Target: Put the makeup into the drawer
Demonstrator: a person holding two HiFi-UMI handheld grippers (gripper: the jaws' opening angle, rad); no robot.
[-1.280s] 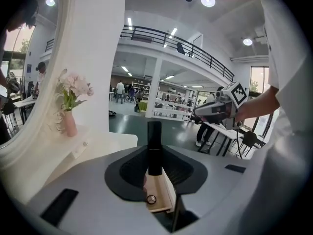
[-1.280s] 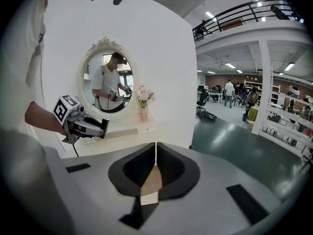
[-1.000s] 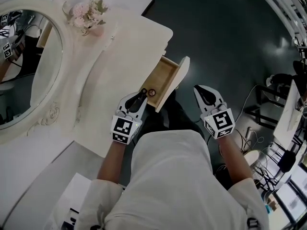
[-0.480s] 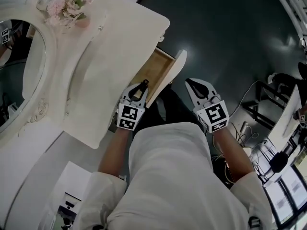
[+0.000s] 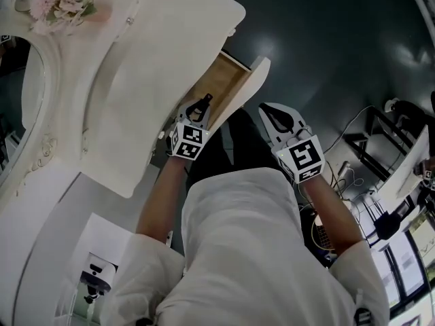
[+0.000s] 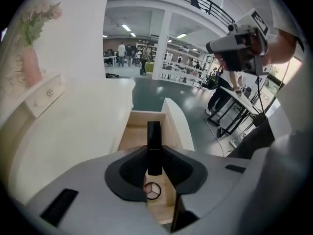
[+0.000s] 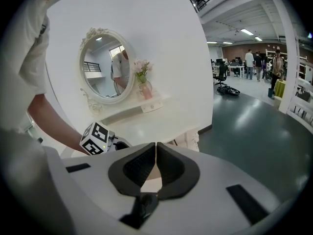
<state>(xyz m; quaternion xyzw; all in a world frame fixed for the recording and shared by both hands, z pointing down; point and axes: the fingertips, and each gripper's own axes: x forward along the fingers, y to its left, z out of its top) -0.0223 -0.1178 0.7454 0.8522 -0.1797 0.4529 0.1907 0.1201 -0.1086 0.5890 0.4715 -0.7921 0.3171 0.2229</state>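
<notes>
In the head view my left gripper [image 5: 203, 103] is shut on a slim black makeup tube [image 5: 201, 107] and hangs tilted down at the near end of the open wooden drawer [image 5: 221, 80]. The left gripper view shows the tube [image 6: 154, 143] upright between the pads of that gripper [image 6: 154, 153], with the drawer's wooden floor [image 6: 139, 133] and its white front panel [image 6: 177, 126] below. My right gripper [image 5: 268, 110] hovers to the right of the drawer front [image 5: 253, 85]. Its jaws [image 7: 156, 156] are shut, with nothing between them.
The white vanity top [image 5: 156, 60] bears an oval mirror [image 5: 19, 107] and a vase of pink flowers [image 5: 64, 2] at its back. Dark floor lies beyond the drawer. Desks, cables and equipment [image 5: 380, 161] stand at the right. The person's torso fills the bottom of the head view.
Both grippers have sunk. The left one came down off the vanity top's edge to the drawer's mouth, still holding the tube. The head view has swung, so the mirror has slid to the left.
</notes>
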